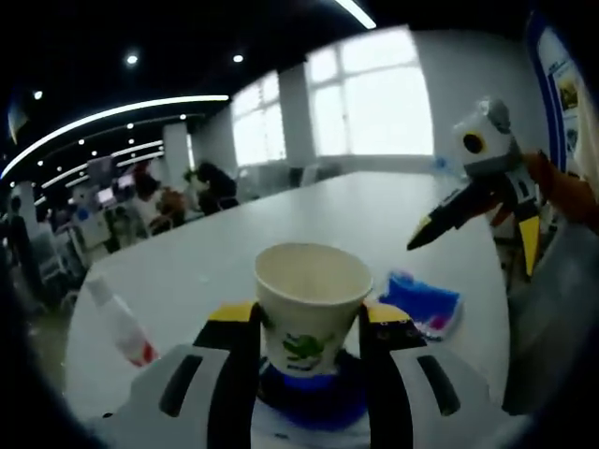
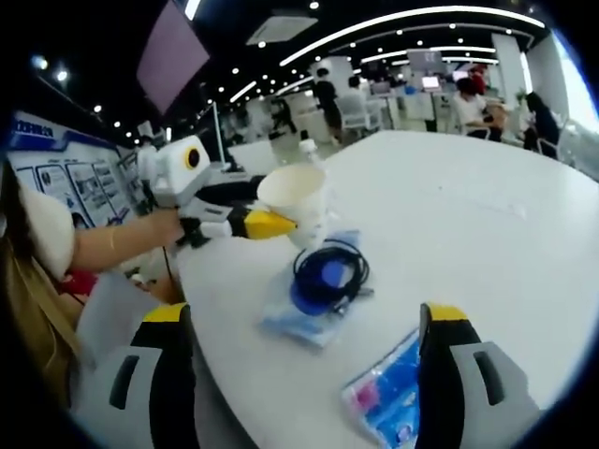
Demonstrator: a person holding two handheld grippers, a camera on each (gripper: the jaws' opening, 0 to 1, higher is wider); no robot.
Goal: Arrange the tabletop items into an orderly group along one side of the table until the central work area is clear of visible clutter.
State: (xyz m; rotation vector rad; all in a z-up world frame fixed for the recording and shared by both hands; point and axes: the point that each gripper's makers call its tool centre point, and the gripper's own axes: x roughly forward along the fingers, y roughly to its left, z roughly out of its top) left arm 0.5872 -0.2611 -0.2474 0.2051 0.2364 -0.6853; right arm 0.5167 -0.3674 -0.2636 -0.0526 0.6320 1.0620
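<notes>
Paper cup [image 1: 314,304] upright and empty inside, clamped between the left gripper [image 1: 314,329] jaws, held just above a coiled black cable [image 2: 329,271] on a blue disc atop a plastic pouch [image 2: 309,323] on the white table [image 2: 468,215]. Right gripper [image 2: 304,323] spread wide, holding nothing, blue-pink packet [image 2: 388,393] near one jaw. White bottle [image 1: 120,323] lying well to the side.

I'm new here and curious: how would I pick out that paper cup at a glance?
Start at the big white table and go to its near edge. There the left gripper grips a paper cup, held over a blue disc with a black cable. It is the one open white container, with a green print.
</notes>
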